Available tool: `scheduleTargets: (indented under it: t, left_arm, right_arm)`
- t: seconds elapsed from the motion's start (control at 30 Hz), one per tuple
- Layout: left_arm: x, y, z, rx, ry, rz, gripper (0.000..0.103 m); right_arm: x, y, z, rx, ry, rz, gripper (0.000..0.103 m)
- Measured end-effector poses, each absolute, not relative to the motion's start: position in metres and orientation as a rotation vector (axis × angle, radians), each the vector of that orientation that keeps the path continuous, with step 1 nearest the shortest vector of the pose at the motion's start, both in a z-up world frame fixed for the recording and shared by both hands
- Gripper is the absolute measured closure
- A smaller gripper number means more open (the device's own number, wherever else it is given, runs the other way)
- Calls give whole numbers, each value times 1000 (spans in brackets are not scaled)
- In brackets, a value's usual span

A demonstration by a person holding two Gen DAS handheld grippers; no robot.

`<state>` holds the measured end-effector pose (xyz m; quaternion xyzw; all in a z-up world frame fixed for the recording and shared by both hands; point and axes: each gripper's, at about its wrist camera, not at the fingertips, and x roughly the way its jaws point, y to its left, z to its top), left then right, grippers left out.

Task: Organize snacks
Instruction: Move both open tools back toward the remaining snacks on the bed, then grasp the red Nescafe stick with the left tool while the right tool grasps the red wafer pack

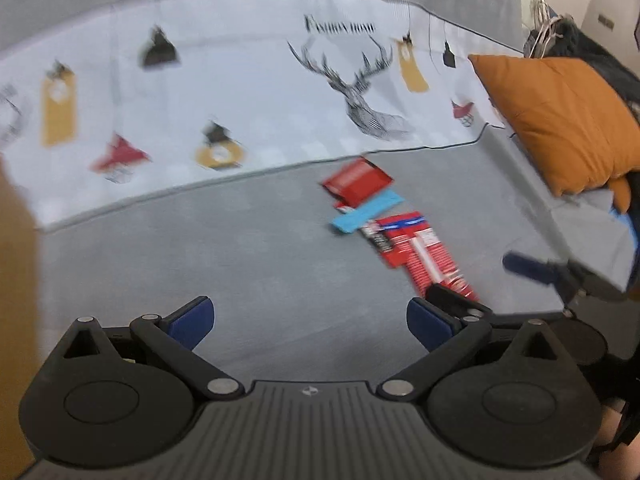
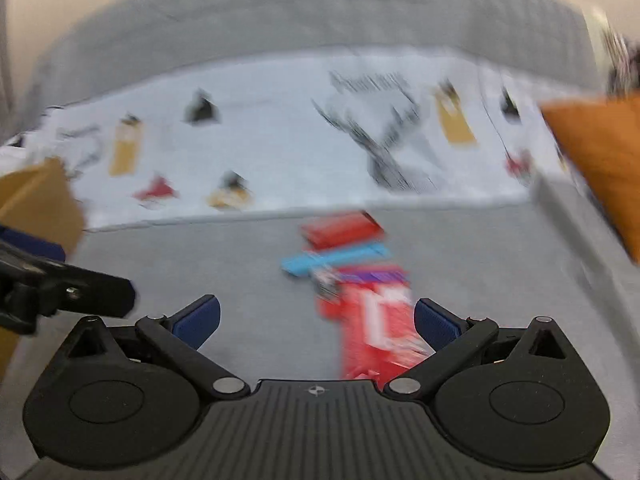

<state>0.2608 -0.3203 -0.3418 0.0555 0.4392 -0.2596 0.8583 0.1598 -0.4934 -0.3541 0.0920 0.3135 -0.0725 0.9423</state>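
Observation:
Several snack packets lie in a loose pile on a grey sofa seat (image 1: 240,264). A red pouch (image 1: 357,181) sits farthest back, a light blue bar (image 1: 366,212) lies across it, and long red packets (image 1: 428,256) trail toward the front. My left gripper (image 1: 310,322) hangs open over bare seat, left of the pile, with nothing between its fingers. My right gripper (image 2: 316,318) is open too, with a red packet (image 2: 380,328) lying just ahead near its right finger. The blue bar (image 2: 332,260) and the red pouch (image 2: 340,230) lie beyond it. The right wrist view is blurred.
A white throw (image 1: 248,92) printed with a deer and tags covers the sofa back. An orange cushion (image 1: 560,120) leans at the right. A brown cardboard box (image 2: 36,208) stands at the left edge. The other gripper's fingers (image 1: 528,268) show at the right.

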Motion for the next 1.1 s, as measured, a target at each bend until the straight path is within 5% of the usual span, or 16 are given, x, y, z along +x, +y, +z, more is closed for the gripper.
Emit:
scheduleTargets:
  t: [0.2,0.4,0.47,0.5,0.57,0.6,0.8,0.97,1.03,1.1]
  left_arm:
    - [309,-380,-379,44,970,-627,9]
    - [345,-427,-417,98,1017,-643,41]
    - [350,-428,-423,94,981,-634,44]
    - [351,-427,-424,97,977,-634,50]
    - [347,-423,-423,143,963,-623,81]
    - [343,-417,-423,161,969,-622,86]
    - [302,-353,-418,173,1012,-602,87]
    - [295,-338,-415,146,1032,-639,78]
    - [298,-344,-414,166,1014,-636,78]
    - [300,-350,-415,173,992,-634,85]
  right_arm:
    - [169,-524,-380,217,696,-180,2]
    - [184,-506,-395,139,768,-175,27]
    - [187,-509,-403,146,808,-182,32]
    - [187,-509,-403,145,801,-180,32]
    - [187,-506,-403,129,804,-172,36]
    - [187,-505,-403,126,805,-170,41]
    - [183,-503,-399,169,807,-192,46]
    - [179,-493,-399,163,794,-155,40]
    - [178,-494,-401,170,766,-155,28]
    - [179,-499,-408,182,747,-173,3]
